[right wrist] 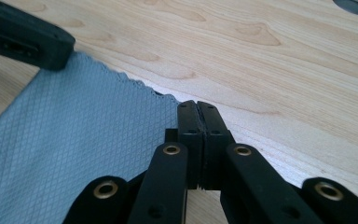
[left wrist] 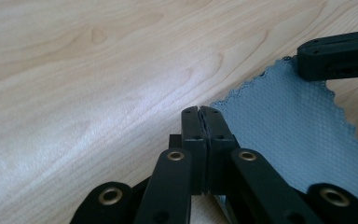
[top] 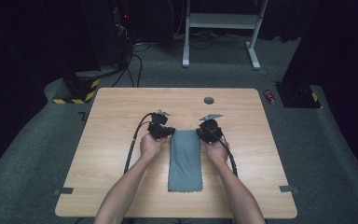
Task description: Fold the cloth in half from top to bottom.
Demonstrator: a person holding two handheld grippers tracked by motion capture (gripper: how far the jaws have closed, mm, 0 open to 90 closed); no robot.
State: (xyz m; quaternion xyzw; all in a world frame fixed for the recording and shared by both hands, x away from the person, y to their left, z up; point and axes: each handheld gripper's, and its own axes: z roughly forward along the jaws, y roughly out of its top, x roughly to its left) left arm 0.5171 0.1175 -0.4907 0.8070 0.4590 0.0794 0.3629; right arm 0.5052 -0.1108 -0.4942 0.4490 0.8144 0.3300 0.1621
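Nearest me, my forearms enter from the table's (top: 121,196) near edge. A grey cloth (top: 185,161), folded into a long strip, lies flat between my hands and runs away from me to both grippers.

My left gripper (left wrist: 200,112) has its jaws pressed together on the cloth's far left corner; the pinked edge emerges just beside the tips. My right gripper (right wrist: 197,106) has its jaws likewise pressed together on the far right corner. Each gripper's view shows the other gripper's tip at the opposite corner.

Beyond both grippers, bare wood continues to a round grey cable grommet (top: 209,100). No containers stand on the table. Farther off, a red can (top: 269,96) lies on the carpet.
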